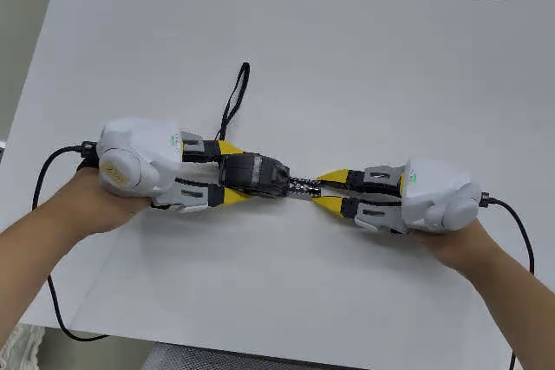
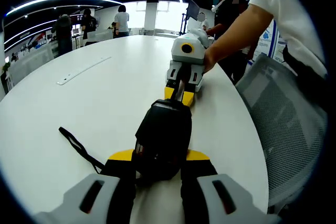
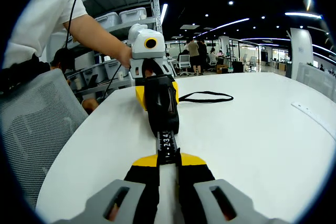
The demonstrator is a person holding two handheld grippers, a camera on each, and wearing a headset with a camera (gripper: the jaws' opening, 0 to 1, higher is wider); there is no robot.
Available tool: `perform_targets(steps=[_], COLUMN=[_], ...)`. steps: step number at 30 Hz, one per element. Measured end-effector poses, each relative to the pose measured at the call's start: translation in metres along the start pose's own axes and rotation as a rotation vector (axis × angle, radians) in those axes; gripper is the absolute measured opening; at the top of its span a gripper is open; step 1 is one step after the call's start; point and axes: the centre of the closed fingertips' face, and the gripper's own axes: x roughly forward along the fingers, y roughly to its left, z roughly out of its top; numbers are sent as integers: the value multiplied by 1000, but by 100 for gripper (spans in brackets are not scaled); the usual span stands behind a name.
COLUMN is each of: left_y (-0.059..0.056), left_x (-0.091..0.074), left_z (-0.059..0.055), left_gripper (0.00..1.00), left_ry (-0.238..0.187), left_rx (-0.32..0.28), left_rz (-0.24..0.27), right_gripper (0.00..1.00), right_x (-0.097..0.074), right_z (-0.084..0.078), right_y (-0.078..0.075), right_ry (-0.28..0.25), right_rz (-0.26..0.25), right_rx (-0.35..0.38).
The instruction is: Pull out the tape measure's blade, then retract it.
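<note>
Jaws clamp tape measure (image 1: 254, 174), blade (image 1: 303, 185) pointing toward right gripper (image 1: 323, 190).

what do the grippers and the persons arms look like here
Both the left gripper and right gripper have rounded white housings with a small green marking on top, and black jaws tipped in yellow. A black cable runs from the rear of each. The forearms are bare; the gripper views show a white short-sleeved shirt.
</note>
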Motion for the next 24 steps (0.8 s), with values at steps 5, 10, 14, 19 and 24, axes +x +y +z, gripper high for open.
perform_targets(steps=[5, 10, 14, 19, 24], left_y=[0, 0, 0, 0, 0], left_x=[0, 1, 1, 1, 1], left_z=[0, 0, 0, 0, 0], left_gripper=[29, 29, 29, 29, 29], left_ry=[0, 0, 1, 1, 0], left_rx=[0, -2, -2, -2, -7], left_rz=[0, 1, 0, 1, 1], right_gripper=[11, 11, 11, 11, 11], right_x=[-7, -16, -21, -27, -33], right_z=[-3, -6, -9, -11, -13], right_y=[-1, -1, -2, -2, -4], right_ry=[1, 0, 1, 0, 2], right_rz=[-4, -10, -15, -19, -23], right_rx=[8, 19, 23, 28, 34])
